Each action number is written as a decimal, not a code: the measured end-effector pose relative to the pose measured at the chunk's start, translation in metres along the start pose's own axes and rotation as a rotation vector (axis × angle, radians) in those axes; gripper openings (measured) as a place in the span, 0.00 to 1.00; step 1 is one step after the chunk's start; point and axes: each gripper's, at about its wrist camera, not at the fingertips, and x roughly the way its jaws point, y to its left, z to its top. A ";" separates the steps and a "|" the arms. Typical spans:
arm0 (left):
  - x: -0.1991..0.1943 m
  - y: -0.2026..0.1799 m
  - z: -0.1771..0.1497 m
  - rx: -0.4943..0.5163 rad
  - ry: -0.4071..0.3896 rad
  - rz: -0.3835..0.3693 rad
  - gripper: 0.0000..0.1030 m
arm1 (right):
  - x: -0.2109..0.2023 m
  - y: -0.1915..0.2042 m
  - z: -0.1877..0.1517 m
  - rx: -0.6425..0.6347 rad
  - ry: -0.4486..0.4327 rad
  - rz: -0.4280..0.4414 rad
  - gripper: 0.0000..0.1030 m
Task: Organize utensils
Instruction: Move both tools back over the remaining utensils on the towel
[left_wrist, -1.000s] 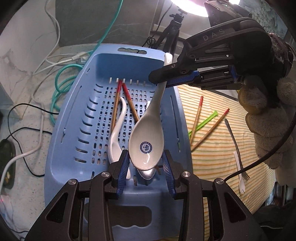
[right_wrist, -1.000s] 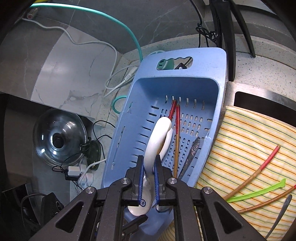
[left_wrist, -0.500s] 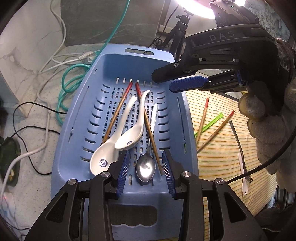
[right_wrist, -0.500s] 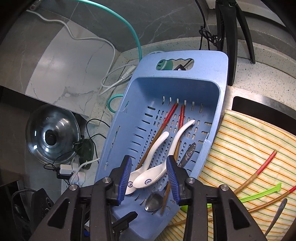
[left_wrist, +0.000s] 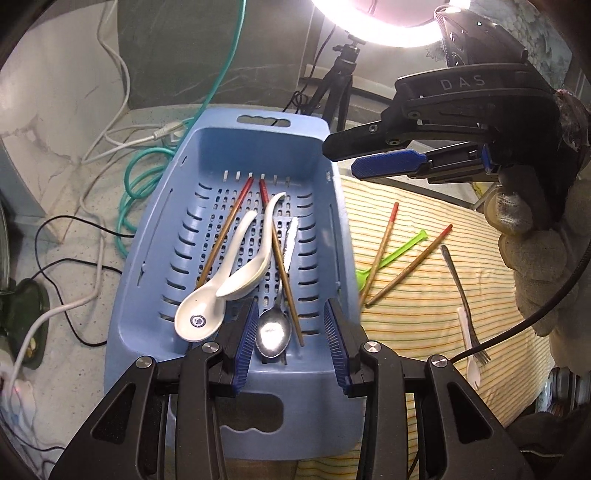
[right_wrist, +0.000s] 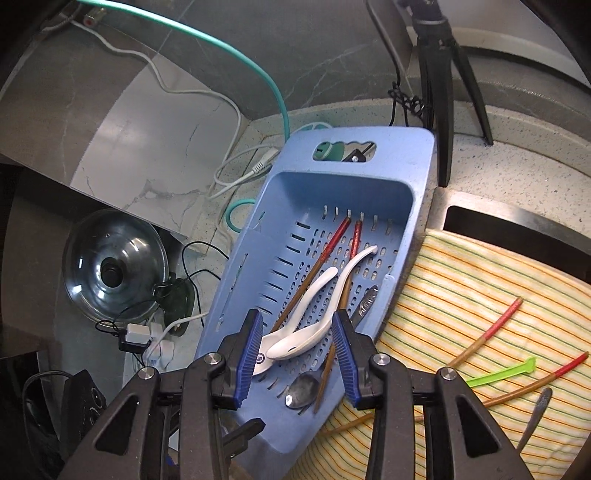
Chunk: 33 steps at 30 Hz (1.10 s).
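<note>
A blue slotted basket (left_wrist: 155, 258) (right_wrist: 399, 177) holds two white ceramic spoons (left_wrist: 207, 306) (right_wrist: 306, 336), a metal spoon (left_wrist: 273, 332) (right_wrist: 301, 393) and two red-tipped chopsticks (left_wrist: 221, 236) (right_wrist: 354, 240). My left gripper (left_wrist: 291, 347) is open and empty over the basket's near end. My right gripper (right_wrist: 301, 363) is open and empty above the basket; in the left wrist view it (left_wrist: 369, 157) hovers over the basket's right rim. On the striped cloth (left_wrist: 424, 295) lie two chopsticks (left_wrist: 384, 243), a green utensil (left_wrist: 395, 253), a metal fork (left_wrist: 461, 291) and a white fork (left_wrist: 467, 339).
Teal and white cables (left_wrist: 136, 177) lie on the counter left of the basket. A glass pot lid (right_wrist: 110, 269) and a power strip (right_wrist: 147, 339) sit at far left. A black tripod (right_wrist: 439, 74) stands behind the basket.
My right gripper opened and let go of the white spoon, which now lies in the basket across the other white spoon. The right gripper then lifted and drew back to the right.
</note>
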 end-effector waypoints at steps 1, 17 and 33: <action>-0.003 -0.003 0.000 0.005 -0.006 -0.001 0.34 | -0.005 -0.001 -0.001 -0.003 -0.008 0.000 0.35; -0.003 -0.068 -0.004 0.085 -0.011 -0.073 0.34 | -0.109 -0.054 -0.051 -0.155 -0.123 -0.159 0.35; 0.041 -0.158 -0.040 0.175 0.135 -0.217 0.34 | -0.136 -0.139 -0.118 -0.043 -0.032 -0.200 0.41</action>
